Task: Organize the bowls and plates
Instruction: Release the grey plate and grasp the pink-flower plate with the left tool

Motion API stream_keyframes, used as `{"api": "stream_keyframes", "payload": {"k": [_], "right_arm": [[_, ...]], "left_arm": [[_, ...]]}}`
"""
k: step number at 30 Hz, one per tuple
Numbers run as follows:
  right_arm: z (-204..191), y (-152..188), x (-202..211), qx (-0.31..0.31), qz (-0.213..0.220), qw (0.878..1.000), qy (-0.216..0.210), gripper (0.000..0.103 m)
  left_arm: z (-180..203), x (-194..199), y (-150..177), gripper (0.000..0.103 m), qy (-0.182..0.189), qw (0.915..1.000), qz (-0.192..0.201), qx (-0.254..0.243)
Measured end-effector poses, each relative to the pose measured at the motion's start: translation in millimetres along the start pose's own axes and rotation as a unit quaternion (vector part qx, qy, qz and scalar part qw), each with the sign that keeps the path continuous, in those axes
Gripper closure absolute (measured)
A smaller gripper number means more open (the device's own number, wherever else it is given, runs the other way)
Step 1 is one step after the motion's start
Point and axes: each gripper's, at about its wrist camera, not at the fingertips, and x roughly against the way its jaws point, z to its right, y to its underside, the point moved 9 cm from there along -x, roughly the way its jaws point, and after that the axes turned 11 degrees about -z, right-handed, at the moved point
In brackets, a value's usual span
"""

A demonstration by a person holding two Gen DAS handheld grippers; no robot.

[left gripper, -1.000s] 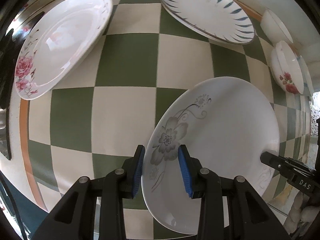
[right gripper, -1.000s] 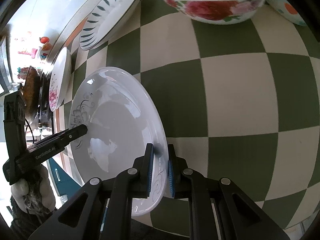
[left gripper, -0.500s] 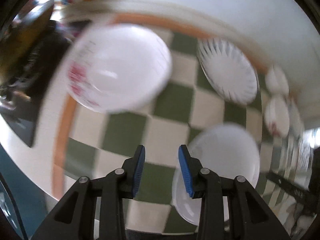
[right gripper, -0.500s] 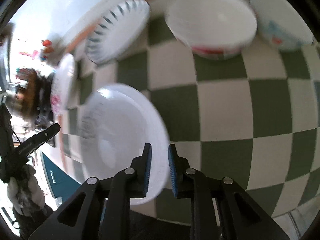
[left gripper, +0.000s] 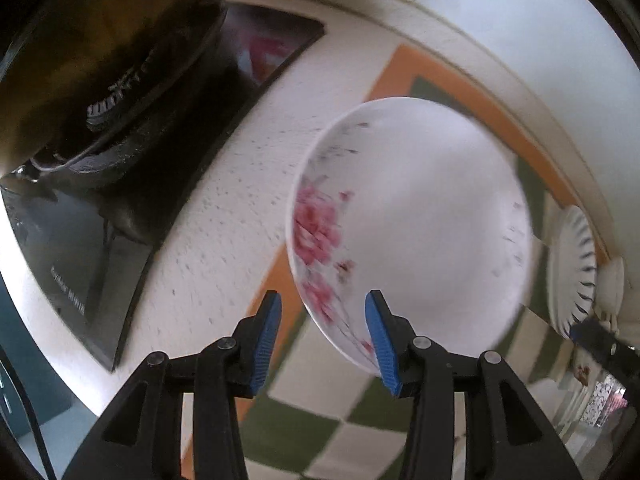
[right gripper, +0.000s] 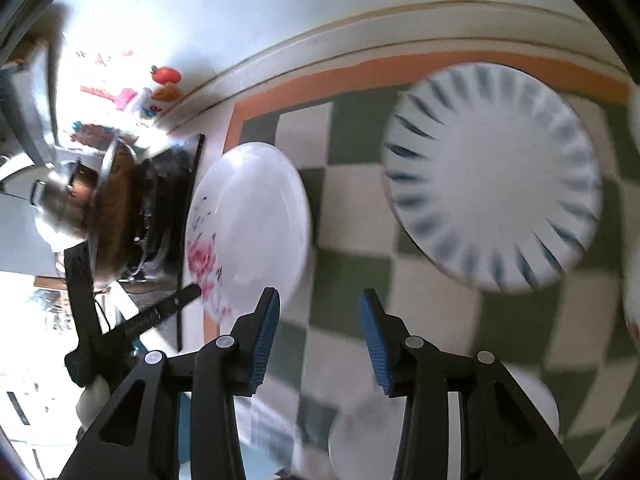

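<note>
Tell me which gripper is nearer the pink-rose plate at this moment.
Left. The left gripper hangs open right over the pink-rose plate, at its near rim. The right gripper, also open and empty, sits farther off, with the plate ahead to its left.

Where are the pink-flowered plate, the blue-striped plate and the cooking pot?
pink-flowered plate (left gripper: 420, 220), left wrist view, plain white centre
blue-striped plate (right gripper: 496, 184), right wrist view, white centre
cooking pot (right gripper: 76, 208), right wrist view, shiny metal side

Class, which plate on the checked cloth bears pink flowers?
The pink-flower plate, nearest the stove; the other plate has dark blue rim strokes.
</note>
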Motion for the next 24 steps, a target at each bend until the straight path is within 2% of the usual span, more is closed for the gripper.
{"api": "stream_keyframes", "payload": {"k": [4, 8, 10, 11, 13, 24], "right_arm": [[-11, -40, -35, 0.014, -0.012, 1.0, 0.021, 0.058], [-14, -63, -63, 0.013, -0.031, 0.999, 0.028, 0.06], [-14, -71, -73, 0.013, -0.036, 0.999, 0.028, 0.067], [-13, -75, -77, 0.012, -0.039, 0.999, 0.028, 0.07], [-12, -79, -84, 0.011, -0.045, 0.999, 0.027, 0.087], [-9, -73, -82, 0.034, -0.035, 0.998, 0.035, 0.091]], "left_arm": [[-11, -15, -14, 0.062, 0.003, 0.9999, -0.015, 0.005], [-12, -25, -24, 0.062, 0.008, 0.9997, -0.023, -0.005], [-10, -25, -29, 0.062, 0.008, 0.9997, -0.018, -0.012], [-9, -24, -32, 0.067, 0.008, 0.9997, -0.013, -0.017], [-6, -22, -34, 0.075, 0.013, 0.9996, -0.009, -0.025], [-3, -16, -26, 0.078, 0.012, 0.999, 0.009, -0.041]]}}
